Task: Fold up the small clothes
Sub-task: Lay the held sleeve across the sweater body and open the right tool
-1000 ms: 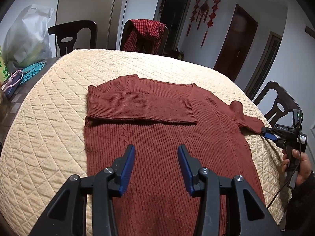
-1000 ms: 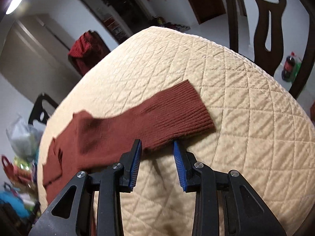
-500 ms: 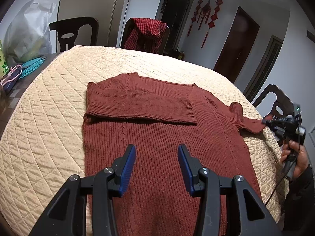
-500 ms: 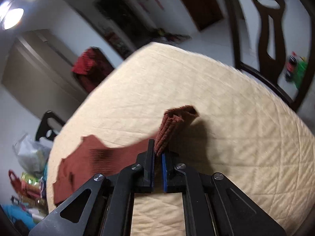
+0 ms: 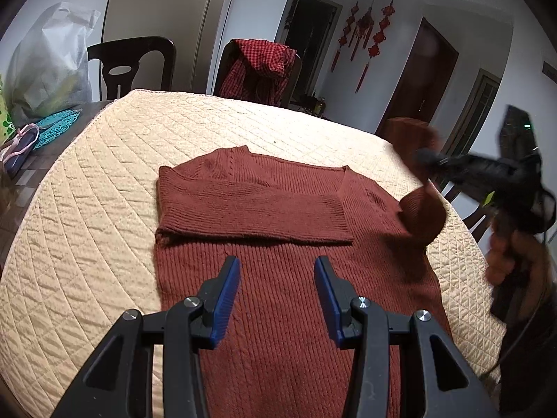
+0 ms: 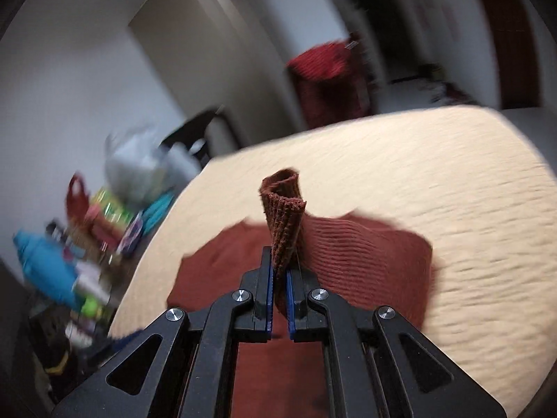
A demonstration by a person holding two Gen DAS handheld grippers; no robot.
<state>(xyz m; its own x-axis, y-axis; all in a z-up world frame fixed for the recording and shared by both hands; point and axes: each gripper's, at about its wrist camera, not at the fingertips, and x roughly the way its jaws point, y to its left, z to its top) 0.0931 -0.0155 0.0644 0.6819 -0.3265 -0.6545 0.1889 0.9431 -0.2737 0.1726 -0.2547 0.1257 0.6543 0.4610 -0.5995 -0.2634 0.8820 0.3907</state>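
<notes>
Sweater (image 5: 285, 278) flat on quilt (image 5: 87, 244), one sleeve (image 5: 250, 209) already folded across chest. Right gripper (image 6: 278, 278) clenched on other sleeve's cuff (image 6: 283, 216), lifted beside sweater's right edge; sleeve's long axis must swing across chest. Left gripper (image 5: 276, 278) released, empty, over sweater's middle.

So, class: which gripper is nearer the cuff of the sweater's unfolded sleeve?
Right. The right gripper is clamped on the sleeve cuff; the left gripper hovers open over the sweater body, apart from it.
</notes>
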